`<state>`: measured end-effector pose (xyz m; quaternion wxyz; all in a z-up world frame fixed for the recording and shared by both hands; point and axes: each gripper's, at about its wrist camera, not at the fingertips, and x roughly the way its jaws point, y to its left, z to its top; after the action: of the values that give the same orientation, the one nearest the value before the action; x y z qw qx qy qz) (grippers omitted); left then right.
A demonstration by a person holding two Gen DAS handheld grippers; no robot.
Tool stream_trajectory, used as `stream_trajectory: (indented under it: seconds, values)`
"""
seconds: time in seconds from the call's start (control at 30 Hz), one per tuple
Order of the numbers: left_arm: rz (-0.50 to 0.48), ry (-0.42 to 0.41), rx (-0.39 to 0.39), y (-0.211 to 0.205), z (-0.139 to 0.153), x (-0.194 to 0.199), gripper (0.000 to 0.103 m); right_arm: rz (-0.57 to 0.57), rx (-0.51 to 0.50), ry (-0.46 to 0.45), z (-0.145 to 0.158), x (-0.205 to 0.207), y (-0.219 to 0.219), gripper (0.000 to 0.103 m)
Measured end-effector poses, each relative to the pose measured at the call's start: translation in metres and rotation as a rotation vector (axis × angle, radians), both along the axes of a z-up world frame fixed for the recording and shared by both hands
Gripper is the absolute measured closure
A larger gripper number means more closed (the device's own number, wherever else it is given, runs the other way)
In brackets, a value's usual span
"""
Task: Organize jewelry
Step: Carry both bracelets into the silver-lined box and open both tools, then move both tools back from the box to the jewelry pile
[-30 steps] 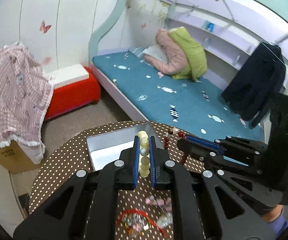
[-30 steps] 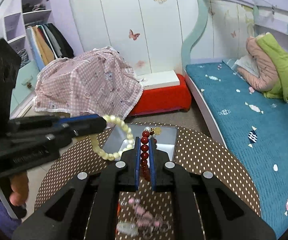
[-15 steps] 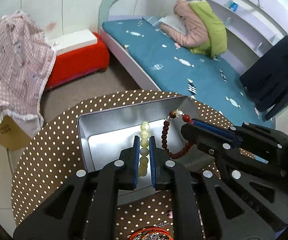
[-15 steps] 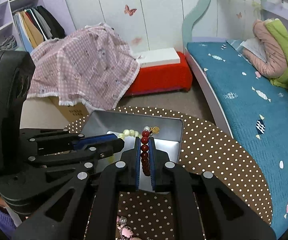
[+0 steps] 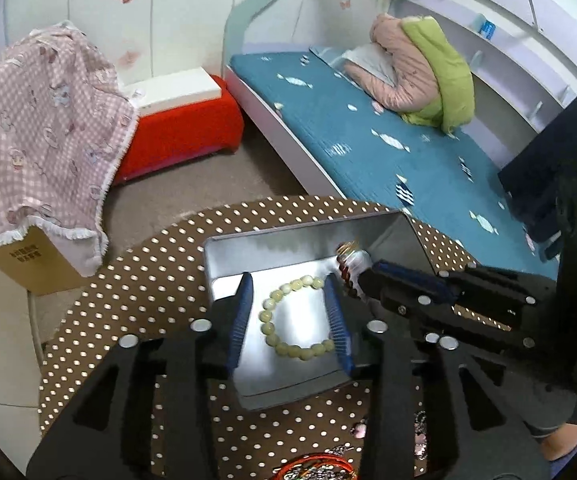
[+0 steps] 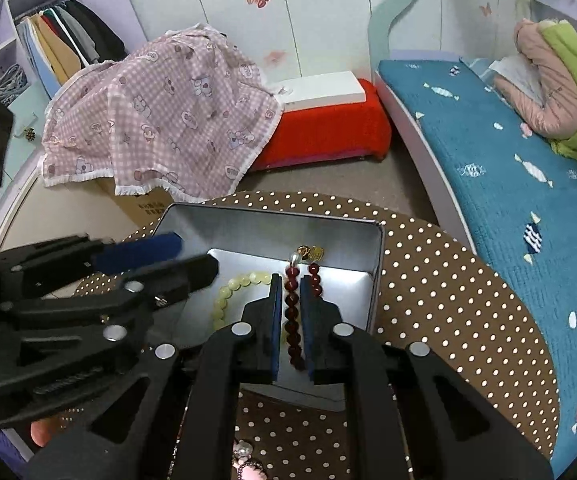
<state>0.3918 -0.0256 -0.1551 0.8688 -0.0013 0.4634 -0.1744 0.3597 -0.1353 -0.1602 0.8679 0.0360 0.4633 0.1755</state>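
A silver metal tin (image 5: pixel 288 236) (image 6: pixel 272 220) stands open on the round brown polka-dot table (image 5: pixel 148 280). A pale green bead bracelet (image 5: pixel 284 316) (image 6: pixel 232 288) lies flat on the tin's floor. My left gripper (image 5: pixel 288 308) is open above it, one finger on each side, not touching it. My right gripper (image 6: pixel 290 296) is shut on a dark red bead bracelet (image 6: pixel 292 320) with a gold charm (image 6: pixel 310 252), held over the tin's right part. In the left wrist view the right gripper (image 5: pixel 364 276) comes in from the right.
More jewelry lies on the table near me: a red cord piece (image 5: pixel 316 468) and pink beads (image 6: pixel 244 460). Beyond the table are a blue bed (image 5: pixel 368 132), a red ottoman (image 5: pixel 176 136), and a pink checked cloth over a cardboard box (image 6: pixel 160 120).
My left gripper opened and the pale green bracelet dropped flat into the tin. Both grippers moved lower over the tin. The right gripper still holds the red bracelet.
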Motion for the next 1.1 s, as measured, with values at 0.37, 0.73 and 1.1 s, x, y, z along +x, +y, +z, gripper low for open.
stream_trajectory:
  seconds: [0.37, 0.73, 1.1]
  values:
    - [0.052, -0.13, -0.007, 0.016, 0.042, -0.039, 0.024, -0.005, 0.019, -0.087, 0.029, -0.026, -0.006, 0.067]
    - [0.086, -0.29, 0.088, 0.04, 0.051, -0.137, 0.014, -0.003, -0.05, -0.234, 0.044, -0.127, -0.034, 0.052]
    - [0.019, -0.126, 0.103, 0.036, -0.017, -0.155, 0.021, -0.036, -0.059, -0.159, -0.003, -0.167, -0.046, 0.051]
